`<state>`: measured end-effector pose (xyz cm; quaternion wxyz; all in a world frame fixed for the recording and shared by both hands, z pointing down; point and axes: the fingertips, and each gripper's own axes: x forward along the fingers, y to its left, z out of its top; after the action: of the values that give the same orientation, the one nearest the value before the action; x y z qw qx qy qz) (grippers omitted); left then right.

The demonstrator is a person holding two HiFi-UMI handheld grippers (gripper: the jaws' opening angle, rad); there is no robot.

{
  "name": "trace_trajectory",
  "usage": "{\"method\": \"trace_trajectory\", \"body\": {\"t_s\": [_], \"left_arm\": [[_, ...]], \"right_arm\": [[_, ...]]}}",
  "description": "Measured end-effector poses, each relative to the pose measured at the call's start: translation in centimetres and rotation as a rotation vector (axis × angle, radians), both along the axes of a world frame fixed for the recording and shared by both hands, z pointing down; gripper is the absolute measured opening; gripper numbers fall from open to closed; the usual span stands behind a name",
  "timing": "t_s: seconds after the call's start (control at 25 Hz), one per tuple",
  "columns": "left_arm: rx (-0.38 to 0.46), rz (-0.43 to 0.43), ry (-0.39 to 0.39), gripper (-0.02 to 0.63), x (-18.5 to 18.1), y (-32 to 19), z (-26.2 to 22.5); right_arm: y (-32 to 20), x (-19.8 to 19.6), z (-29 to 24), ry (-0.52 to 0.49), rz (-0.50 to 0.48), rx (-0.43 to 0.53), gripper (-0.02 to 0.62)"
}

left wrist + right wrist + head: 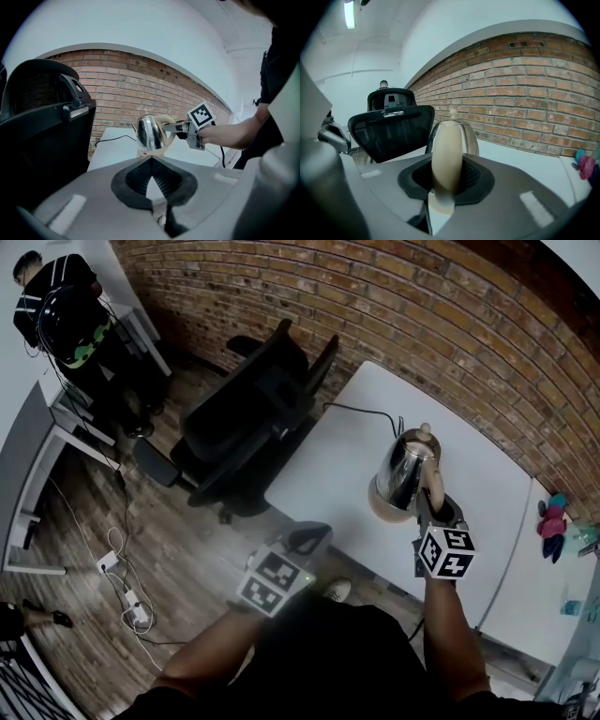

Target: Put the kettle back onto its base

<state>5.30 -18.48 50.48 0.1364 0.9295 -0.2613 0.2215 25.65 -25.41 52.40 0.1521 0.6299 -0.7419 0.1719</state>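
Standing upright near the front edge of the white table [328,460], the steel kettle [401,472] appears to sit on its beige base [382,512]. In the left gripper view no gap shows between the 2, so the placing looks done or all but done, though full seating cannot be confirmed. The right gripper [434,509] has its jaws closed on the cream handle [446,154], which fills the space between them. What seems left is letting go and drawing that hand clear. The left gripper [309,536] hangs off the table's edge, its 2 jaws brought together at the tips with nothing held, pointing toward the kettle.

A black cord [361,411] runs across the tabletop toward the base. A black office chair [253,418] stands just beside the table's left side. A red brick wall [422,315] runs behind. The floor [141,540] is wood planking, with a power strip [131,610] and loose cables on it. Another person [66,306] stands at a far desk.
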Motion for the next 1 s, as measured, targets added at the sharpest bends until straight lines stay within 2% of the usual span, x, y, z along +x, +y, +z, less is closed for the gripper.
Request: {"method": "trace_trajectory", "body": {"t_s": [0.52,0.68,1.0], "left_arm": [[-0.005,0.028,-0.003,0.0,0.3,-0.2,0.3],[-0.009,0.056,-0.004,0.0,0.6,0.3,0.4],[-0.013,0.081,-0.005,0.0,0.7,0.8,0.5]], "right_arm": [[3.5,-0.7,2.8,0.017,0.014,-0.075,0.109],[3.6,-0.4,2.9,0.004,0.028,-0.082,0.11],[3.9,-0.9,3.9,0.056,0.033,-0.071,0.109]]}}
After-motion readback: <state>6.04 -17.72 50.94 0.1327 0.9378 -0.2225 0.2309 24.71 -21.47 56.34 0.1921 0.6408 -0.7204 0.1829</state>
